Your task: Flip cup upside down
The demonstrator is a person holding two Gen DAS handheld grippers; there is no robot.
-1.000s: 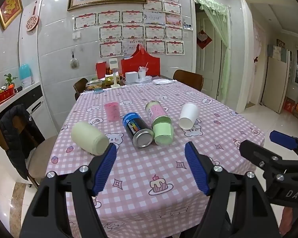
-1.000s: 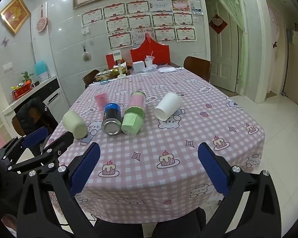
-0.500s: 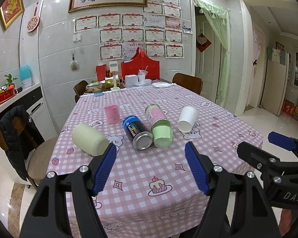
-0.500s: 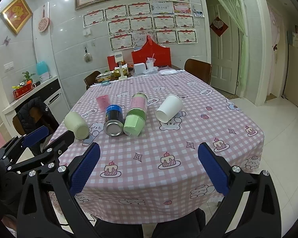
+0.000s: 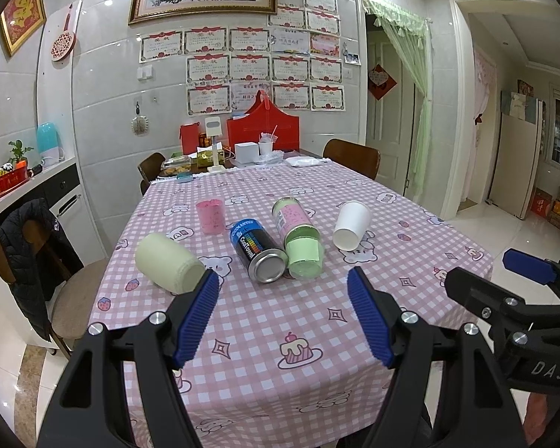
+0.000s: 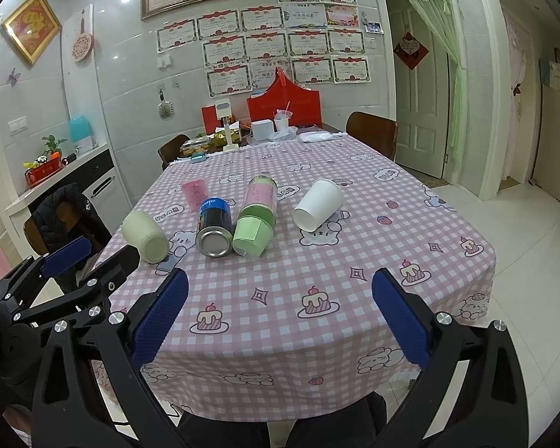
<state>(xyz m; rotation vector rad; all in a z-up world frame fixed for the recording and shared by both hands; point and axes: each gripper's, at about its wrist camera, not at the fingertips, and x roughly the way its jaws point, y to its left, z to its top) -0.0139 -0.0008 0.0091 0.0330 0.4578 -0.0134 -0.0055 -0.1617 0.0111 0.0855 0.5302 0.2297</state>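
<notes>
The white paper cup (image 6: 318,204) lies on its side toward the right edge of the tabletop (image 6: 354,276), beside a green bottle (image 6: 257,215). Both the left gripper (image 5: 283,315) and right gripper (image 6: 280,315) hover at the near edge, fingers spread wide, holding nothing.

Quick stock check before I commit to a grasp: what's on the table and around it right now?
white paper cup: 1, white, lying on its side, table right
pink plastic cup: 1, pink, standing behind the cans
cream cylindrical container: 1, cream, on its side, left
dark spray can: 1, black and blue, on its side, centre
green bottle: 1, green and pink, on its side beside the can
pink checked tablecloth: 1, covers table
brown chairs: three visible, around table
left gripper: 1, black with blue pads, open, near edge
right gripper: 1, same, open
</notes>
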